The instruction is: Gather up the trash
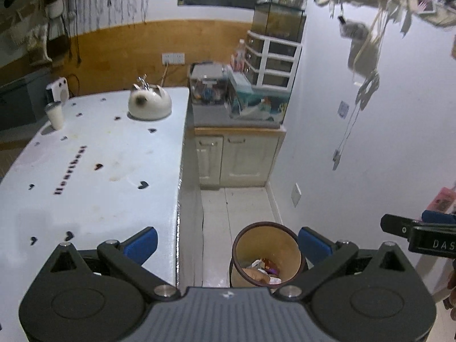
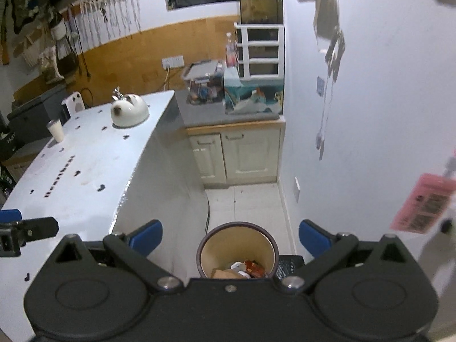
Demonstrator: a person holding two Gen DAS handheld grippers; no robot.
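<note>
Trash bin, round, tan-walled with dark rim (image 2: 238,249), sits directly below the empty, spread right gripper (image 2: 230,238); left gripper (image 1: 226,242), likewise spread, hangs offset toward the white table (image 1: 94,165).

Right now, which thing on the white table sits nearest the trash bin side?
The white cat-shaped dome. It sits by the table edge facing the bin; the lidded cup and small white device stand at the far-left edge.

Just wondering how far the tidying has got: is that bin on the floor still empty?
No. The bin already holds trash, crumpled wrappers and paper lying at its bottom.
</note>
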